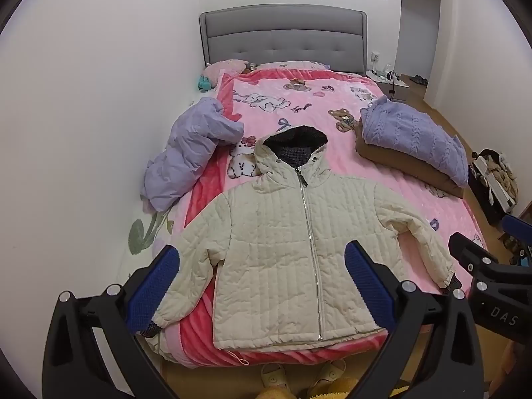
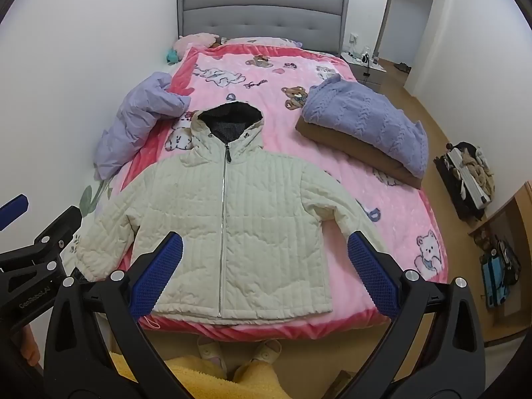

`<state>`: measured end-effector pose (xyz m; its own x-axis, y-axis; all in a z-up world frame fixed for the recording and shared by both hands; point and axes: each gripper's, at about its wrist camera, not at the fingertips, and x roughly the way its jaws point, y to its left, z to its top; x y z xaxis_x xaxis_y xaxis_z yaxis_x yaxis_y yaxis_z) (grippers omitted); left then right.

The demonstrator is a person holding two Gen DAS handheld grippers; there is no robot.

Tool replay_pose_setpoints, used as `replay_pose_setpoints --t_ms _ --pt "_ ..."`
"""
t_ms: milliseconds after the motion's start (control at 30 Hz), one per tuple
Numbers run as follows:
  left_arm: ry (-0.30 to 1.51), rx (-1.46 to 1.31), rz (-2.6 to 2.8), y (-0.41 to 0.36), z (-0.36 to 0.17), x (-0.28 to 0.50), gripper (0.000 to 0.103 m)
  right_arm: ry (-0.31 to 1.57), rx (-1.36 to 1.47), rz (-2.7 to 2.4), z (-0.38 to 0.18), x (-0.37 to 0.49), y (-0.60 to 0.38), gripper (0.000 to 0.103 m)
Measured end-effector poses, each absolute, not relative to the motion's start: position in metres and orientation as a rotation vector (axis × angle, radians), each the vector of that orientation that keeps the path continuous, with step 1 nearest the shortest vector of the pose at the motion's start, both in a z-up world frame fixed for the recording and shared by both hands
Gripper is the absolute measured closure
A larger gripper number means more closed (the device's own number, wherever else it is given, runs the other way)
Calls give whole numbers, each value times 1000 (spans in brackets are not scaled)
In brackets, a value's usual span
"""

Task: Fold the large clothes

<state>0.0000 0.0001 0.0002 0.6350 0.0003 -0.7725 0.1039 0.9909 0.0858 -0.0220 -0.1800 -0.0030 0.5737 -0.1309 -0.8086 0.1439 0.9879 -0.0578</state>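
Yellow fleece [image 2: 206, 379] on my legs and pale slippers [image 2: 239, 349] fill the bottom edge of the right wrist view, closest to the lens. Both tools angled steeply down over the foot of the bed [image 1: 282, 355]. Left gripper [image 1: 262, 286]: jaws spread wide, nothing between the blue pads [image 1: 153, 286], held above the jacket's lower left half. Right gripper [image 2: 264, 274]: jaws equally wide, empty, above the hem and right sleeve.

Cream quilted jacket [image 1: 286, 249] lies flat, front up, zipped, hood toward the headboard [image 1: 282, 36], both sleeves spread outward, hem at the foot edge of the pink cartoon blanket [image 1: 332, 106].

View differences: left wrist view shows the right tool at its right margin, marked "DAS"; right wrist view shows the left tool at its left margin with a fingertip under it. Right view alone shows a wooden cabinet [image 2: 508, 242] and a blue bag [image 2: 495, 276] on the floor.

Surroundings: lilac puffer coat [image 1: 189, 153] crumpled along the wall side of the bed, just beside the jacket's hood. Lilac cable-knit sweater [image 1: 412, 133] stacked on a folded brown garment [image 1: 399, 163], well apart from the jacket on the opposite side. Nightstand [image 1: 389, 81] beside the headboard. Neither lies on the jacket.
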Motion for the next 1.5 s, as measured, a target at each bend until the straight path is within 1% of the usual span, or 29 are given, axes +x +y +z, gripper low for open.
replay_pose_setpoints --t_ms 367,1500 --pt "884 115 -68 2 6 5 5 942 23 -157 -2 -22 -182 8" --pt "879 124 -47 7 -5 1 5 937 29 -153 -2 -21 -178 8"
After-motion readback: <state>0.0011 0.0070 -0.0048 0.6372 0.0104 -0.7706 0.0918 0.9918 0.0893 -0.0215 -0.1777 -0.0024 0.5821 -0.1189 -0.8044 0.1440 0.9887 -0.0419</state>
